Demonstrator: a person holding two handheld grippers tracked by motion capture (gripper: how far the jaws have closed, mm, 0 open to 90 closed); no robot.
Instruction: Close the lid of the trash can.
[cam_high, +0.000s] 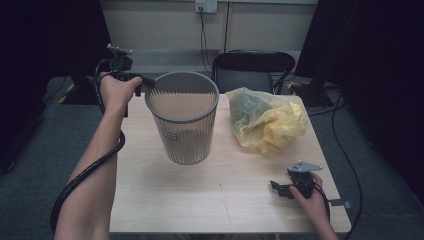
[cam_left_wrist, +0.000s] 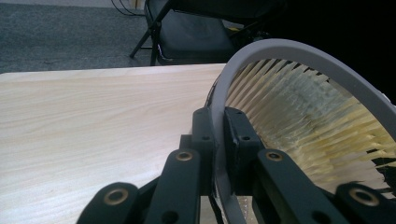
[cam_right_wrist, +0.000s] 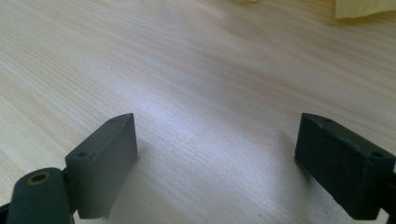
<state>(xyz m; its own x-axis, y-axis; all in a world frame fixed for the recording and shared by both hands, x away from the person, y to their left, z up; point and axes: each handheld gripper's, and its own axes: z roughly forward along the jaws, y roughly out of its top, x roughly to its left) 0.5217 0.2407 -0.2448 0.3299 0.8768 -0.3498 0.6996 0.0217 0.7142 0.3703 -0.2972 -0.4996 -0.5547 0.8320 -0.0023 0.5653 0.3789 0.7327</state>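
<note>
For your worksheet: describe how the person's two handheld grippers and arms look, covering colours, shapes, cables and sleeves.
Both grippers are black. The left gripper has blocky jaws on riveted links with brass-coloured pivots, and a thick black cable trails along the bare, sleeveless forearm. The right gripper carries a grey three-cornered plate on top, and its pads are rectangular.

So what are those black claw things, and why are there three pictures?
A person holds a grabbing tool in each hand. One picture is taken from above the wooden table. The other two come from little cameras riding on the tools, looking along their black fingers. The left gripper pinches the rim of a grey bin and holds it, tilted, over the table; close up, its fingers squeeze the rim from both sides. The right gripper rests low at the table with its fingers wide apart, holding nothing. A crumpled yellow plastic bag lies beside the bin.
</note>
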